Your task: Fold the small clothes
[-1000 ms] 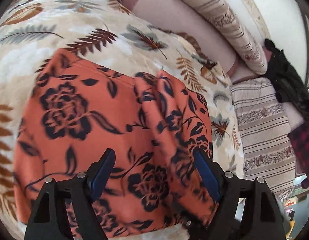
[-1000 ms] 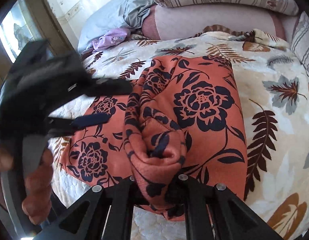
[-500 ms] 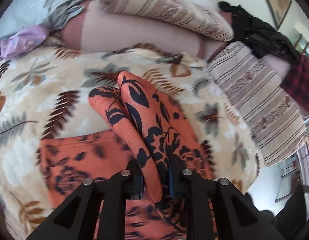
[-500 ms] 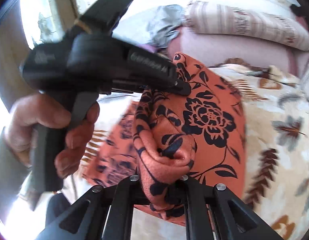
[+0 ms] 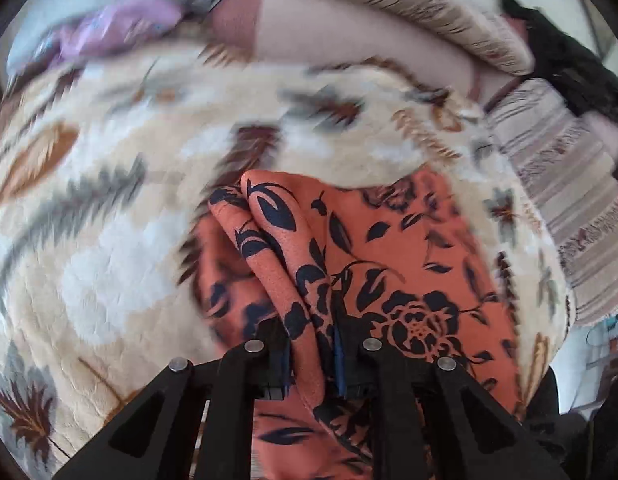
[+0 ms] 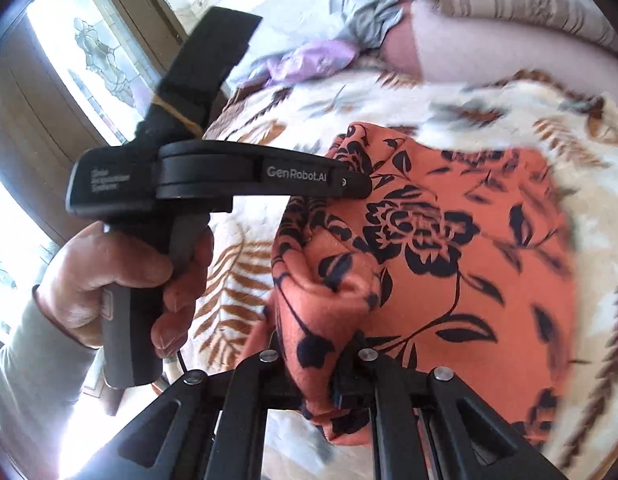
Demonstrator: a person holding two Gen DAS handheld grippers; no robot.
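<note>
Since a second ago, left gripper (image 5: 311, 354) fingers have closed on the orange floral garment (image 5: 389, 264); right gripper (image 6: 315, 376), jaws easing open, pinches a bunched fold above the bed (image 5: 109, 240).

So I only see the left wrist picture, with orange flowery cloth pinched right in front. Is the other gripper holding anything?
Observer: Yes. The right gripper has a bunched fold of the same orange cloth pressed between its jaws, which are opening slightly.
Visitor: Can you see my gripper from there?
Observer: Yes, side-on. The left gripper is clamped on a raised fold farther up the cloth.
Visitor: Who is holding it?
Observer: A bare hand coming out of a pale sleeve is wrapped around its handle.
</note>
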